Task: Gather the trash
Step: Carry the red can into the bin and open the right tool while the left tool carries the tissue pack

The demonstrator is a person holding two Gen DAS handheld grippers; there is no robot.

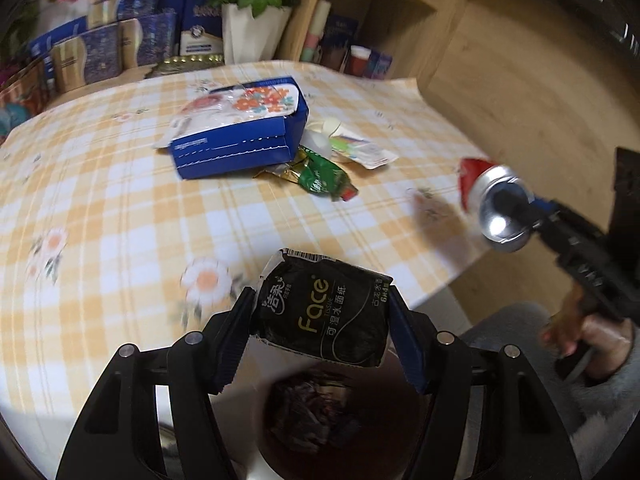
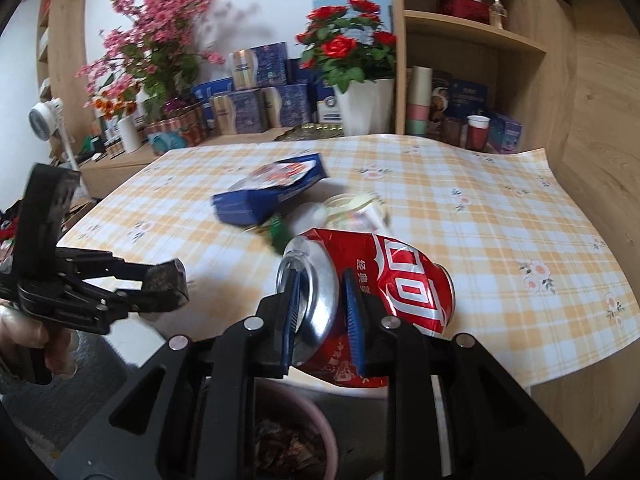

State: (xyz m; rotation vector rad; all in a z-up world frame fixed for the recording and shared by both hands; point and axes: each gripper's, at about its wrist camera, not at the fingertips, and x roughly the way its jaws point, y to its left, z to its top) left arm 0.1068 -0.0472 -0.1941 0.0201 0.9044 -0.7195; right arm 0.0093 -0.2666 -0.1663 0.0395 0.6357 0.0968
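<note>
Black tissue pack (image 1: 322,312) clamped between the left gripper (image 1: 322,316) pads, low centre of the frame, above a dark bin (image 1: 332,412). Crushed red can (image 2: 372,300) pinched at its silver end by the right gripper (image 2: 320,312), over the checked table (image 2: 500,240) edge. More wrappers (image 1: 320,176) beside a blue box (image 1: 240,148), upper centre.

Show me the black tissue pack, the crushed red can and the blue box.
black tissue pack (image 1: 324,314), left wrist view, printed front.
crushed red can (image 2: 404,280), right wrist view, red side.
blue box (image 1: 236,152), left wrist view, front wall.

Each black gripper (image 1: 322,320) has blue ribbed pads, silver screws; a grey fuzzy sleeve (image 1: 600,392).
</note>
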